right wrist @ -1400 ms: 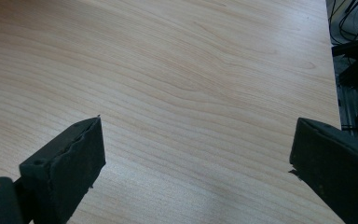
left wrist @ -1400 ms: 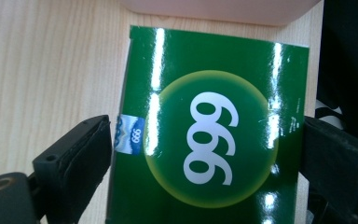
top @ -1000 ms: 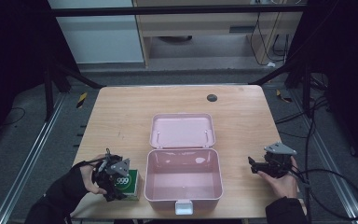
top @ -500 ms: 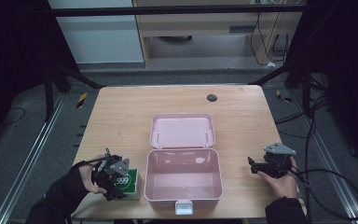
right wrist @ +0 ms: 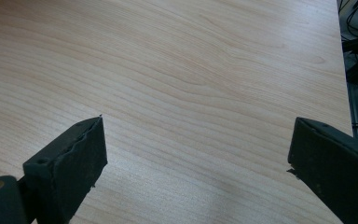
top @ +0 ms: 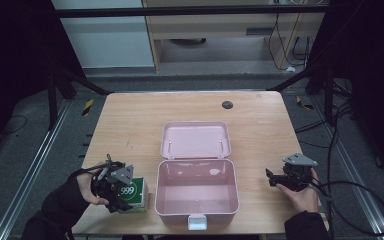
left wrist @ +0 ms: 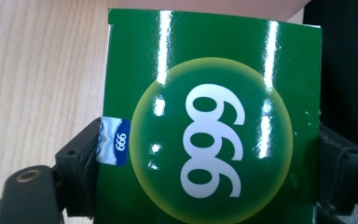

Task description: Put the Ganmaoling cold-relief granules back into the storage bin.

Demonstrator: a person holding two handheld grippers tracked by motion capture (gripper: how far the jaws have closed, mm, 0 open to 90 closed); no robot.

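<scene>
Green "999" box (top: 133, 192) at table's (top: 130, 125) front-left, just left of open pink case (top: 197, 192). Left gripper (top: 121, 198) fingers (left wrist: 77, 154) clamped on box sides. Right gripper (top: 271, 177) near right edge, fingers (right wrist: 70, 163) spread wide, empty, over bare wood.

Green "999" box (top: 131, 193) beside open, empty pink case (top: 197, 192), clamped in left tool (top: 114, 192).
</scene>
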